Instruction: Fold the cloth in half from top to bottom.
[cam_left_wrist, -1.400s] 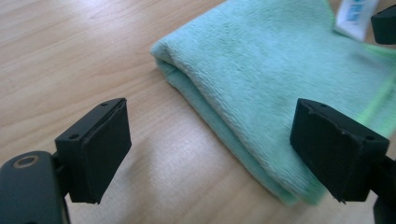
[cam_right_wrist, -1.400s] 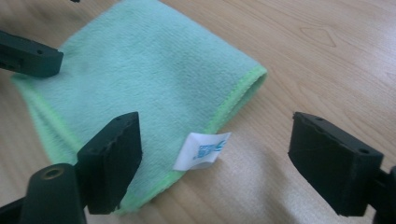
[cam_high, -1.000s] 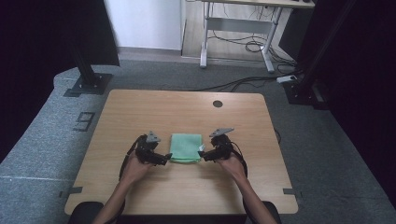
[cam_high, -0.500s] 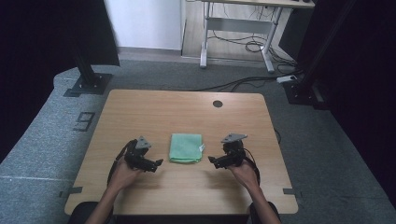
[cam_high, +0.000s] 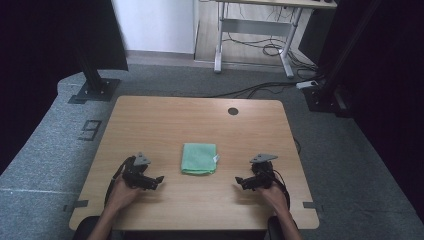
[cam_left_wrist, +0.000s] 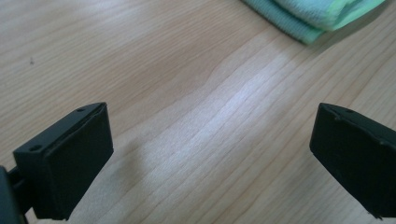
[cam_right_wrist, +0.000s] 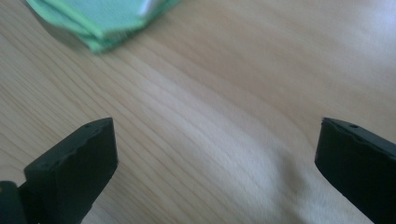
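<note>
A folded green cloth (cam_high: 199, 158) lies flat in the middle of the wooden table (cam_high: 200, 117). My left gripper (cam_high: 157, 180) rests low to the cloth's left, apart from it, jaws open and pointing toward it. My right gripper (cam_high: 240, 181) sits to the cloth's right, also apart; its jaws have just been opening and stand wide with nothing between them. In the left gripper view the gripper (cam_left_wrist: 210, 158) frames bare wood, with the cloth (cam_left_wrist: 322, 14) at the top right. In the right gripper view the gripper (cam_right_wrist: 215, 163) frames bare wood too, with the cloth (cam_right_wrist: 102, 18) at the top left.
A round cable hole (cam_high: 233, 111) sits near the table's far edge. Grey carpet surrounds the table. Black stand bases (cam_high: 95, 90) stand on the floor beyond it, and a desk frame (cam_high: 255, 35) with cables stands farther back.
Both grippers have drawn away from the cloth's sides, outward and toward the near edge. The cloth stays folded where it lay.
</note>
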